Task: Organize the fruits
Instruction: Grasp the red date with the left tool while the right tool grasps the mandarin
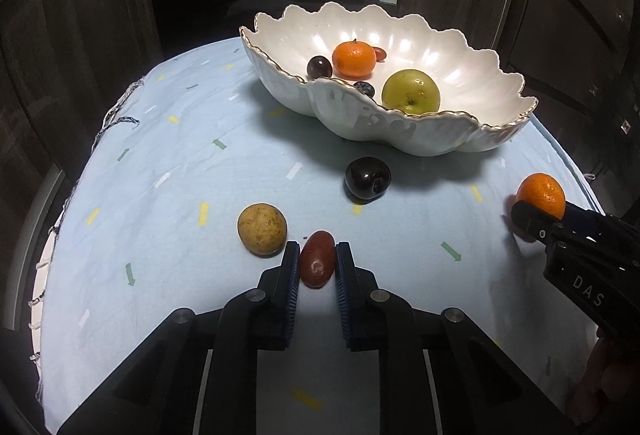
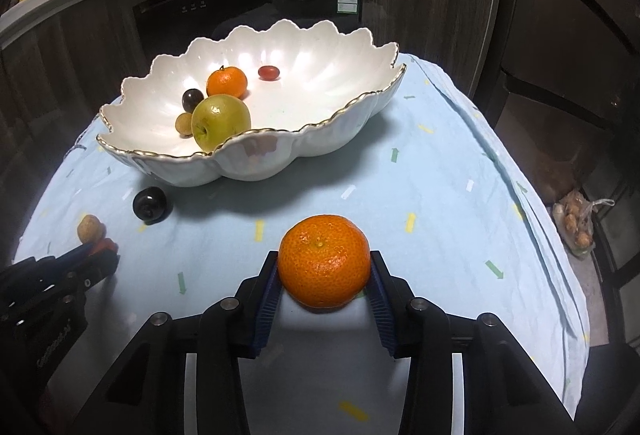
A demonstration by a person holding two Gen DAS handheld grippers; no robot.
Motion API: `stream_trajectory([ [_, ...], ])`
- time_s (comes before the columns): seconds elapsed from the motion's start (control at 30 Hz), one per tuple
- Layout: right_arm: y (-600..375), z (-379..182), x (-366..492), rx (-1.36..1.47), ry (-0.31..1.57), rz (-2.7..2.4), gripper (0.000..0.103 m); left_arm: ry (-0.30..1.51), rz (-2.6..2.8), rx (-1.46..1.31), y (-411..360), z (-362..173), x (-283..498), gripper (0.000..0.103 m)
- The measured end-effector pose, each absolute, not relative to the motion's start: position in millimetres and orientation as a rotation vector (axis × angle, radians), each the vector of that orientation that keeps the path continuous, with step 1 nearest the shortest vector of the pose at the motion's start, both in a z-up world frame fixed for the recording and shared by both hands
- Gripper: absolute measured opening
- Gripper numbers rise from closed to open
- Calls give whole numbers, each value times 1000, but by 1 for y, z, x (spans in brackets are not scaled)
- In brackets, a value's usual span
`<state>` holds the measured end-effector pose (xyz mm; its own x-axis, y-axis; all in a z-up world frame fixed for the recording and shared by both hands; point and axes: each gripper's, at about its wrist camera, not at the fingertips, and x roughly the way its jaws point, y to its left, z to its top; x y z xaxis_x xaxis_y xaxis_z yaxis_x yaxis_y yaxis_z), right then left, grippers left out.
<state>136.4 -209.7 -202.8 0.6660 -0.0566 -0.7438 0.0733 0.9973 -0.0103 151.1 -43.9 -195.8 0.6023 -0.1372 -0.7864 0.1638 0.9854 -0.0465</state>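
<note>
Kitchen setting, dark cabinets behind; you're working on a blue patterned tablecloth (image 1: 180, 139). Nearest you: left gripper (image 1: 317, 262) is clamped on a small red oblong fruit (image 1: 317, 264), long axis pointing away from you along the fingers, fruit at cloth level. Right gripper (image 2: 325, 267) is clamped on a mandarin (image 2: 324, 261), also low on the cloth. Tan round fruit (image 1: 262, 229) sits just left of your left claw; dark plum (image 1: 367, 179) lies farther out, between claws and bowl. White scalloped bowl (image 1: 404, 133) is far-centre, already holding several fruits. Key relation: bowl lies ahead and right of the left claw, ahead and left of the right. Lift over the rim from both.
</note>
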Motion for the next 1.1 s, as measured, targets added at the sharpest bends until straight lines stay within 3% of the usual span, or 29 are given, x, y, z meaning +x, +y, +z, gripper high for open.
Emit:
stream_trajectory([
  [1.1, -204, -159, 112, -1, 689, -46, 43, 841, -154, 58, -43, -158, 128, 18],
])
